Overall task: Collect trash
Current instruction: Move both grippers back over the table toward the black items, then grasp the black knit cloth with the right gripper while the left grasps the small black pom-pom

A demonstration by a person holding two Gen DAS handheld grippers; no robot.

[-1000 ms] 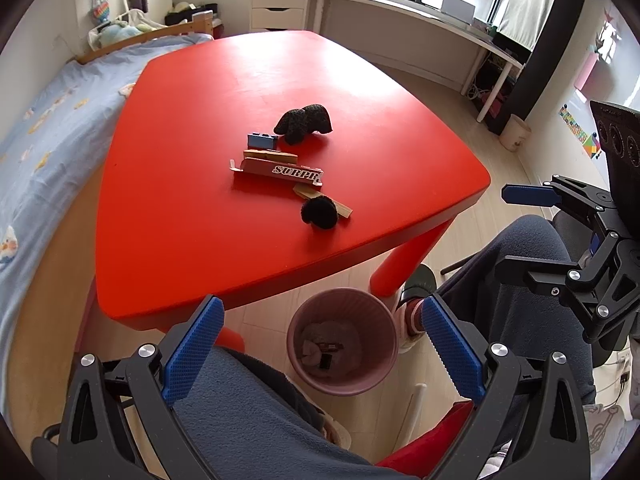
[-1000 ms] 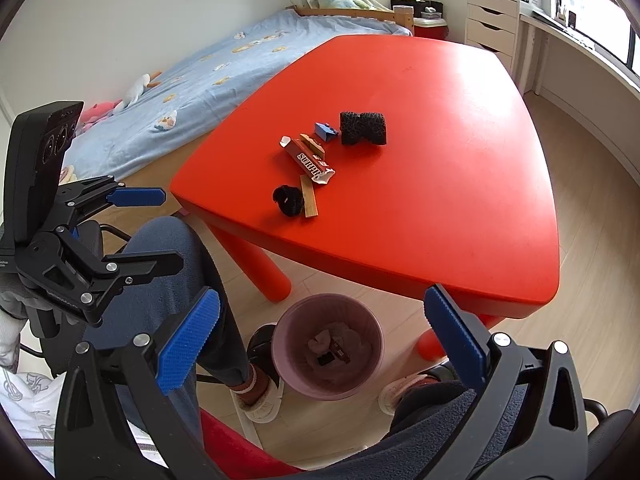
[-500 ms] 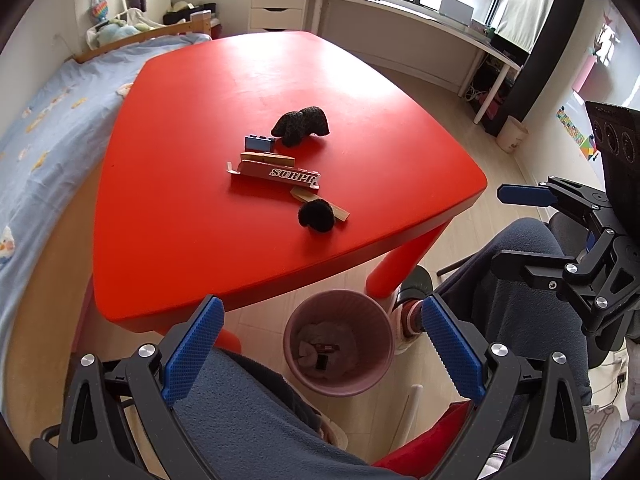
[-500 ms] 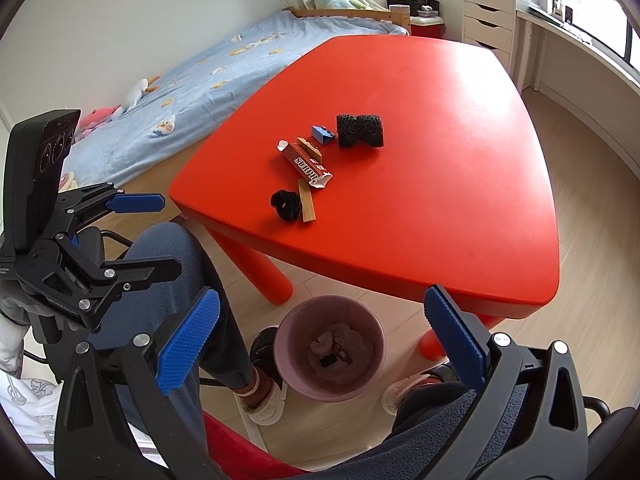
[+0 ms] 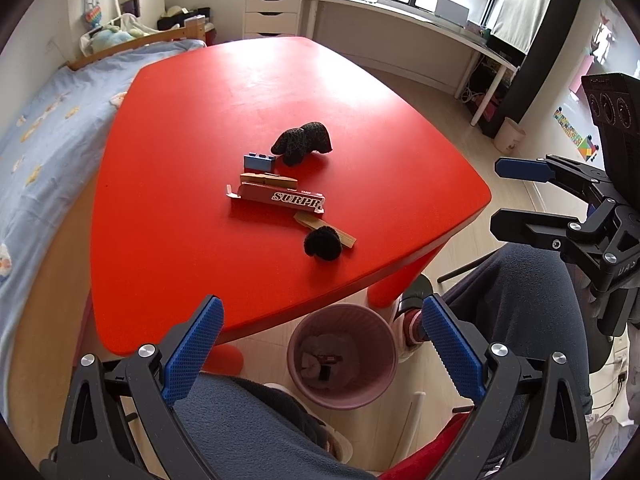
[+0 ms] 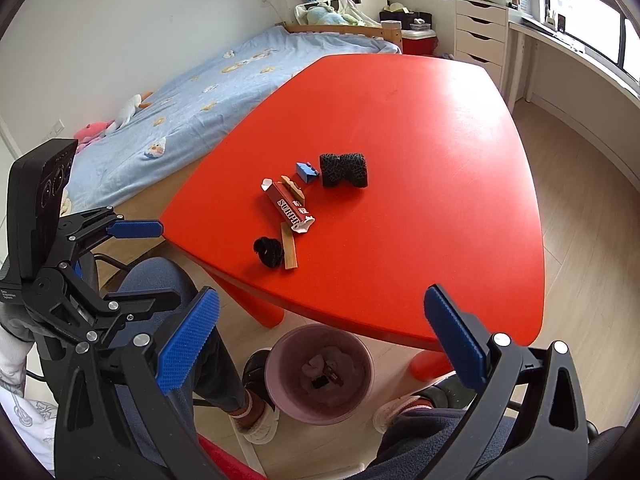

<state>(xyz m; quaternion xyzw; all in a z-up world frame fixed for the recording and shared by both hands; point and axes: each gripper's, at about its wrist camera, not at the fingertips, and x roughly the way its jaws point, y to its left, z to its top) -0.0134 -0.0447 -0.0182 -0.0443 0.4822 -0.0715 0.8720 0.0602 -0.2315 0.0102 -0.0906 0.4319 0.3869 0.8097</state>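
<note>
On the red table [image 5: 192, 128] [image 6: 420, 128] lie a red "SURPR" wrapper box [image 5: 280, 199] [image 6: 289, 204], a black crumpled wad [image 5: 323, 242] [image 6: 268, 252] beside a wooden stick [image 5: 326, 229] [image 6: 289, 247], a clothespin [image 5: 268, 179], a blue brick [image 5: 259, 162] [image 6: 306, 171] and a black netted piece [image 5: 302, 143] [image 6: 344, 170]. A pink bin [image 5: 343, 360] [image 6: 320, 372] with some trash stands on the floor below the table's near edge. My left gripper [image 5: 320, 344] and right gripper [image 6: 320, 336] are open, empty, held low above my lap, short of the table.
A bed with a blue sheet [image 5: 36, 128] [image 6: 208, 88] runs along the table's far side. White drawers [image 5: 272, 8] and a long desk [image 5: 420, 32] stand under the window. My knees and feet [image 6: 256, 412] flank the bin.
Both grippers have risen and moved slightly forward toward the table; the items on it look a little closer. Nothing was picked up.
</note>
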